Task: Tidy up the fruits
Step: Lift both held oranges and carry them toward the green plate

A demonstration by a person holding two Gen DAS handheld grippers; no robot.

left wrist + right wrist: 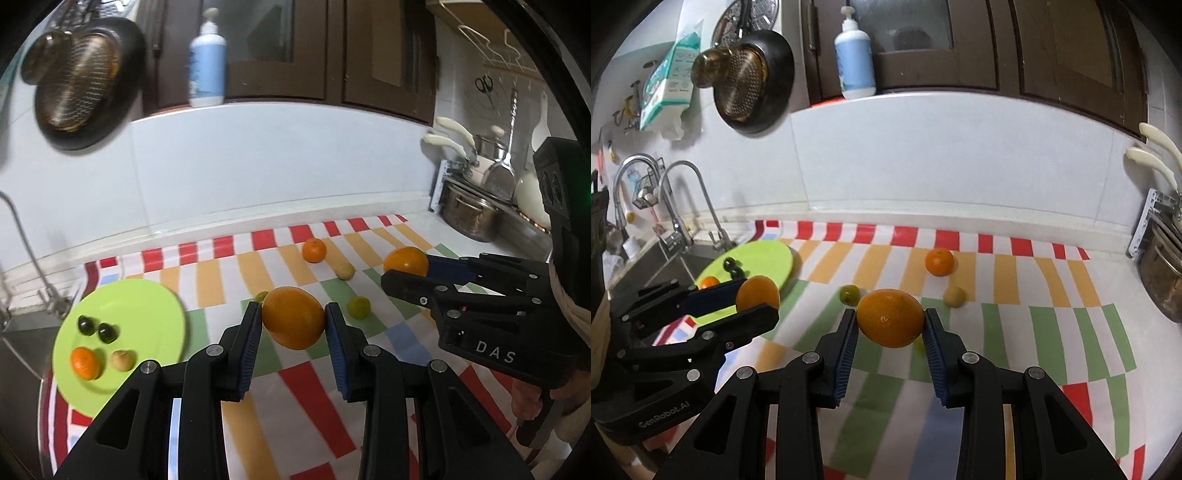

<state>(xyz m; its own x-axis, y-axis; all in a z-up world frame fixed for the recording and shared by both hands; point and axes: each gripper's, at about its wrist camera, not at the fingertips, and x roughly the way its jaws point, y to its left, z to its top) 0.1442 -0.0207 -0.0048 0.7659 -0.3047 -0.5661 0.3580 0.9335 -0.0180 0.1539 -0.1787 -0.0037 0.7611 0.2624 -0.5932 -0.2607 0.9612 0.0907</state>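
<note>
Each gripper is shut on a large orange, lifted off the counter. My left gripper [293,319] clamps one orange [293,317] between its blue pads; the same gripper [753,295] and orange [757,293] show at the left of the right wrist view. My right gripper [890,325] holds the other orange [890,317], seen also as gripper [406,267] and orange [405,261]. A lime-green plate [147,306] at the left carries two dark grapes [98,328], a mandarin [85,363] and a small beige fruit [123,360].
On the checked cloth [1015,332] lie a mandarin [939,261], a beige fruit [955,296] and green grapes [849,293]. A sink with taps [679,206] lies left. Pots [469,218] stand at the right. A soap bottle [855,62] stands on the ledge behind.
</note>
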